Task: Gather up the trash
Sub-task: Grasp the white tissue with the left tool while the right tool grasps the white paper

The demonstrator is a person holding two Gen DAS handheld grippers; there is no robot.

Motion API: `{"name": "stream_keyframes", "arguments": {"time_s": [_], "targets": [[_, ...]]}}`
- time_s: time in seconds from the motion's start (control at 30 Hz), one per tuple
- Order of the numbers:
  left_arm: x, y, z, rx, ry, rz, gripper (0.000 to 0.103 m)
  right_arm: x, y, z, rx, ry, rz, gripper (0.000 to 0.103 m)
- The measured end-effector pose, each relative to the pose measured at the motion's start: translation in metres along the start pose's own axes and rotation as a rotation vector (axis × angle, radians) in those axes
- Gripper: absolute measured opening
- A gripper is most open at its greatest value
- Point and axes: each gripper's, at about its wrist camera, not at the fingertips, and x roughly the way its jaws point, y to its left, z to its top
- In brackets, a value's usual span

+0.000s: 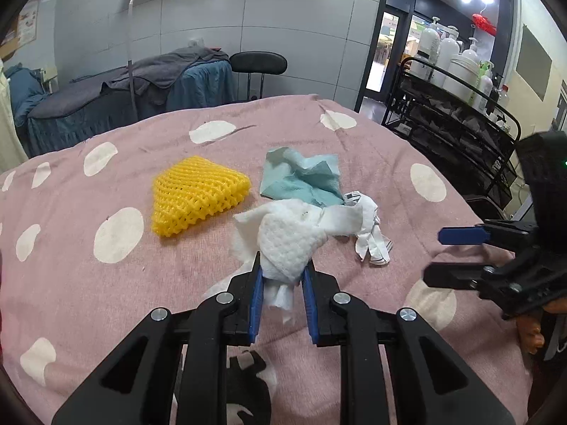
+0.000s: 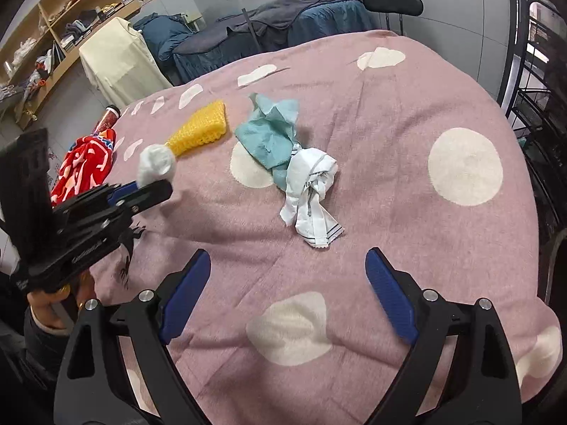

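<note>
White paper tissue (image 1: 288,244): crumpled wad, embossed texture, pinched between the blue pads of the left gripper (image 1: 283,276), jaws drawn narrow on it. A loose tail of the tissue hangs below the pads. In the right wrist view the wad (image 2: 156,163) appears lifted clear of the blanket, in front of the yellow net.

Yellow foam net (image 1: 196,196): roughly triangular mesh sleeve, lying flat on the blanket, left of the tissue in the left wrist view, apart from the other scraps.

Teal paper (image 2: 271,134): crumpled sheet, lying on the blanket, its lower edge touching the printed wrapper.

Printed white wrapper (image 2: 312,191): twisted, with dark stripes along one edge, lying on the blanket just beside the teal paper and nearest the right gripper.

Right gripper (image 2: 288,294): jaws spread wide, nothing between the pads, hovering above the blanket and pointed toward the wrapper. Also seen from the side at the right of the left wrist view (image 1: 457,255).

Pink blanket (image 2: 407,184): white spots, covers the whole work surface.

Red patterned bag (image 2: 86,164): at the blanket's left edge, behind the left gripper in the right wrist view.

Surroundings: treatment bed (image 1: 117,95) with grey and blue covers, black stool (image 1: 258,63), black wire cart (image 1: 457,113) carrying white pump bottles, wooden shelving (image 2: 71,24).
</note>
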Motion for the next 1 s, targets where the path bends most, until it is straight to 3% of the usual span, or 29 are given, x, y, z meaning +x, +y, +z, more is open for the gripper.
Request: {"name": "stream_keyframes", "arguments": {"time_s": [0.17, 0.4, 0.53, 0.67, 1.0], "targets": [[-0.009, 0.001, -0.007, -0.017, -0.009, -0.021, 0.020, 0.028, 0.000, 0.025, 0.009, 0.051, -0.023, 0.077], [-0.012, 0.003, -0.017, -0.034, -0.004, -0.036, 0.020, 0.056, -0.015, 0.049, 0.092, 0.076, -0.007, 0.056], [-0.011, 0.001, -0.021, -0.034, 0.001, -0.043, 0.020, 0.066, -0.020, 0.055, 0.125, 0.080, -0.004, 0.051], [-0.013, -0.001, -0.025, -0.029, -0.002, -0.056, 0.020, 0.074, -0.025, 0.056, 0.154, 0.083, 0.004, 0.035], [-0.019, -0.007, -0.030, -0.035, -0.005, -0.067, 0.020, 0.044, -0.024, 0.038, 0.176, 0.013, 0.049, 0.031]]}}
